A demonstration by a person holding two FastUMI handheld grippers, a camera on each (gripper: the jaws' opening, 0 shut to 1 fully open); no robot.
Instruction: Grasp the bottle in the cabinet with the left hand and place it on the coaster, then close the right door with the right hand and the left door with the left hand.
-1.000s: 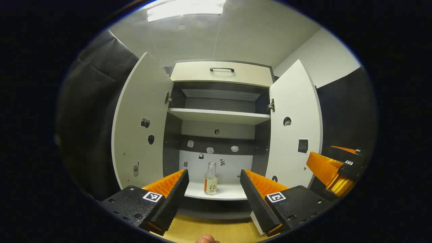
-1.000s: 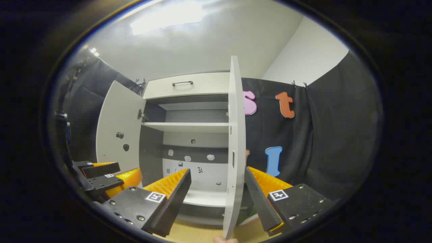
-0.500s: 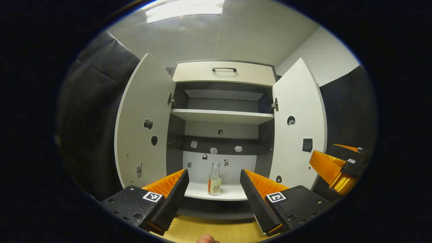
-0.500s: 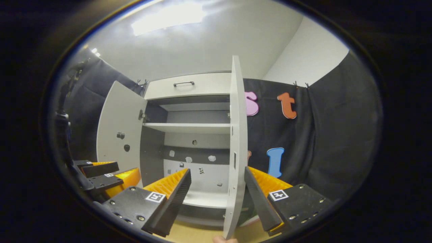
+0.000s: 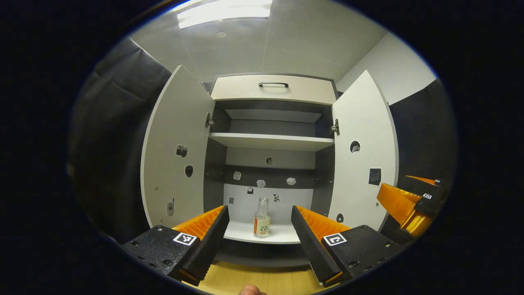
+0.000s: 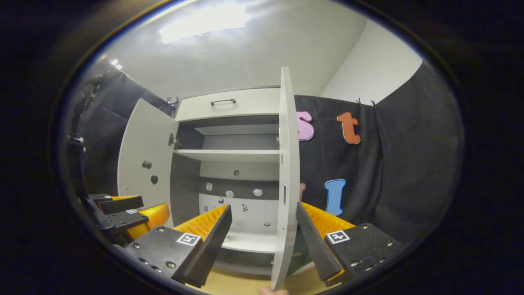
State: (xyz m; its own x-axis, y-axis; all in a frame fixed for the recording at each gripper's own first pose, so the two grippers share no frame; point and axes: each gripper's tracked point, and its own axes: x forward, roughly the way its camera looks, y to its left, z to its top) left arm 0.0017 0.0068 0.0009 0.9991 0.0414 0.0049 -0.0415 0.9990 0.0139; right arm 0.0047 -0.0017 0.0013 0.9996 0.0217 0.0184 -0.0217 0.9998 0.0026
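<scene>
In the left gripper view, the left gripper [image 5: 258,241] hangs low in front of the cabinet [image 5: 270,164] with its two fingers spread wide and nothing between them, above a strip of wooden tabletop [image 5: 262,280]. Past the fingertips, the bottle [image 5: 262,213] stands upright near the front edge of the cabinet's bottom shelf [image 5: 266,235], about midway between its side walls and clear of both. The left door [image 5: 176,155] and the right door [image 5: 362,159] swing fully open on either side, small stickers dotting their inner faces and the back panel. Off to the right edge, the right gripper [image 5: 413,200] waits beside the right door. In the right gripper view, that gripper's fingers are likewise parted, and the right door's edge stands between them; whether either finger touches it cannot be told. Higher up sit a middle shelf [image 5: 271,141] and a drawer [image 5: 272,88] with a dark handle.
</scene>
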